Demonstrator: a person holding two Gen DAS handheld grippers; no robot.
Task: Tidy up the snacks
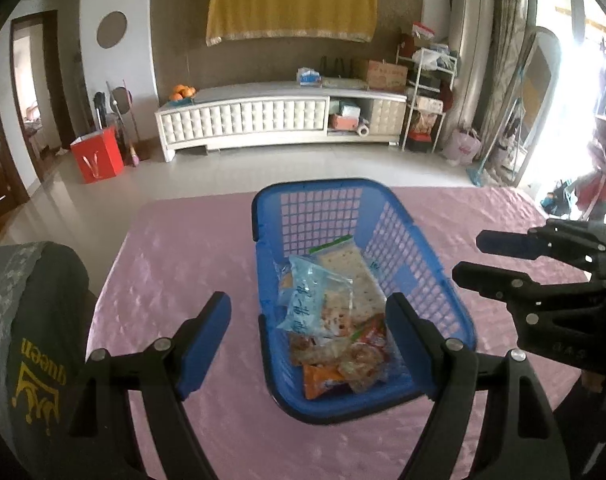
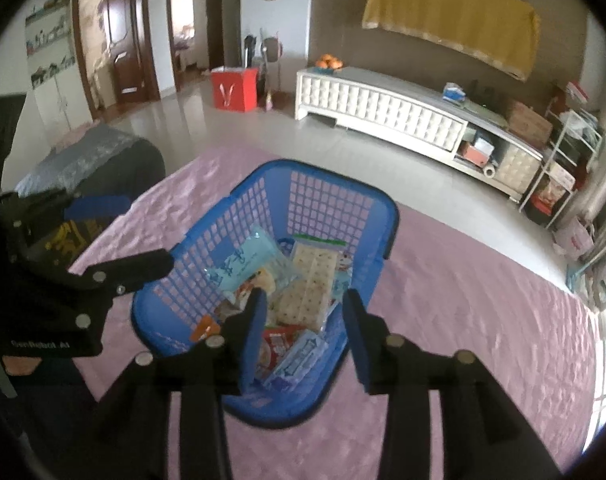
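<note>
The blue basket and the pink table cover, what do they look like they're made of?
Blue basket: looks like moulded plastic, with smooth glossy rims and a grid of holes in the walls. Pink table cover: probably satin-like quilted fabric, judging by its soft sheen and stitched dimples.

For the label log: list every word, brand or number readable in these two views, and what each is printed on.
"queen", yellow letters beside a crown emblem, on the dark cushion at the table's left edge.
"GenRobot.AI", white and blurred, my best reading, on the left gripper body.
Blue characters on the light blue snack packet in the blue basket: too blurred to read.
Print on the other snack wrappers and the red bag: unreadable.
</note>
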